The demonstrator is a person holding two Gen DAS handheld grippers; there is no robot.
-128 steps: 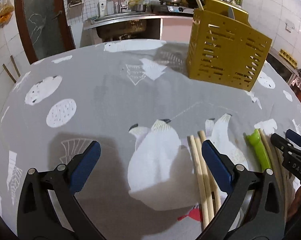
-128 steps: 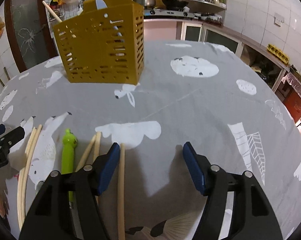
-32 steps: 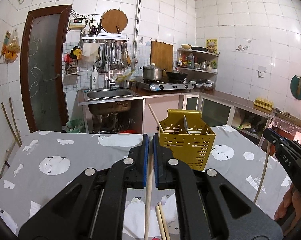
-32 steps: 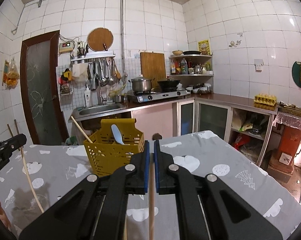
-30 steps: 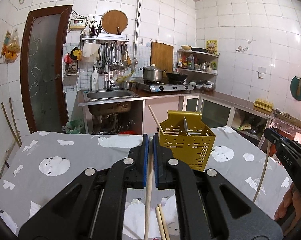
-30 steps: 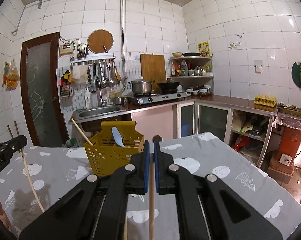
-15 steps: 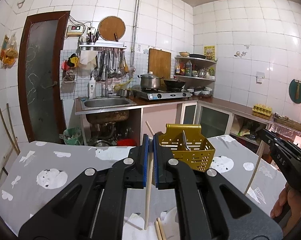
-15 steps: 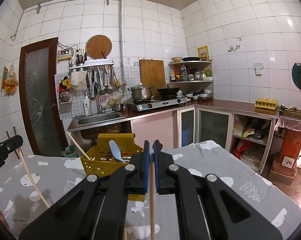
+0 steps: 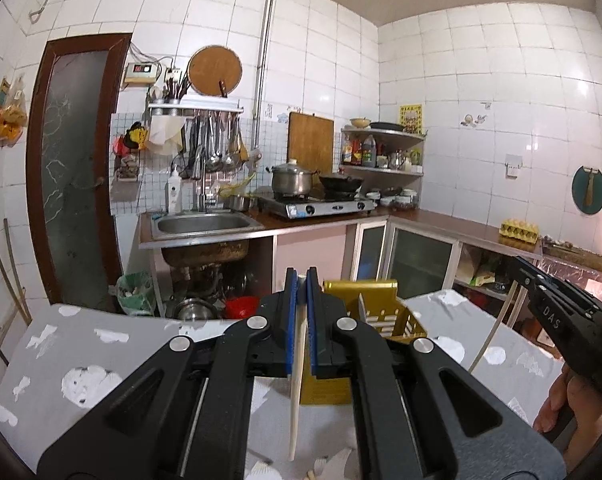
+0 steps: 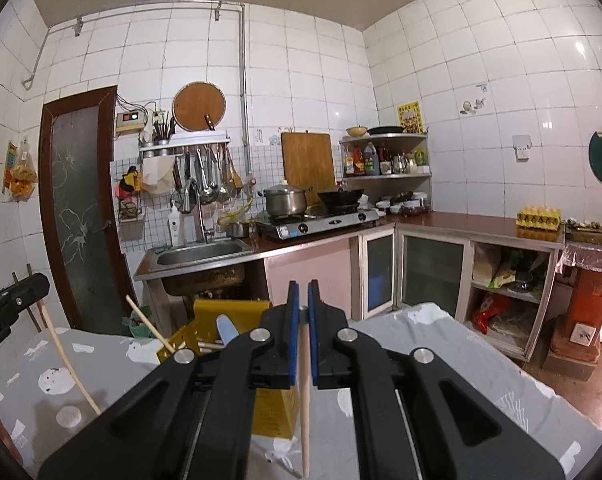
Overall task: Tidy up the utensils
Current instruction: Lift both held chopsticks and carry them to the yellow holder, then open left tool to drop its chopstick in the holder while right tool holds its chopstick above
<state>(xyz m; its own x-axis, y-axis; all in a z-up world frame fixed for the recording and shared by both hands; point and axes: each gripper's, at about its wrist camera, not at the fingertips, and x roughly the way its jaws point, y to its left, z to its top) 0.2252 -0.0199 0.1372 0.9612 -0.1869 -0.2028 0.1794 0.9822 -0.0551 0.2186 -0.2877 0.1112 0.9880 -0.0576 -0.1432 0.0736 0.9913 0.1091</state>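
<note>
Left wrist view: the left gripper point(image 9: 301, 280) is clenched on a pale wooden chopstick point(image 9: 295, 392), whose shaft hangs down from between the blue pads, its lower tip in the air above the table point(image 9: 61, 344) with the grey patterned cloth. Beyond the pads stands the yellow slotted utensil basket point(image 9: 385, 316), toward the table's far edge, partly hidden by the gripper. At the right edge of the view the right gripper point(image 9: 519, 270) pinches a second chopstick point(image 9: 493, 332) that slants down over the table's right side; a hand point(image 9: 561, 404) shows below it.

Right wrist view: the right gripper point(image 10: 303, 292) is clamped on its chopstick point(image 10: 305, 404), which hangs almost straight down over the cloth. The yellow basket point(image 10: 229, 320) sits behind and left of the pads, near the table's point(image 10: 461, 348) far edge, with a blue spoon point(image 10: 227, 330) and a wooden stick point(image 10: 149, 330) leaning out of it. At the left edge, the left gripper point(image 10: 35, 284) carries its chopstick point(image 10: 71, 364), which slants down over the table's left side.
</note>
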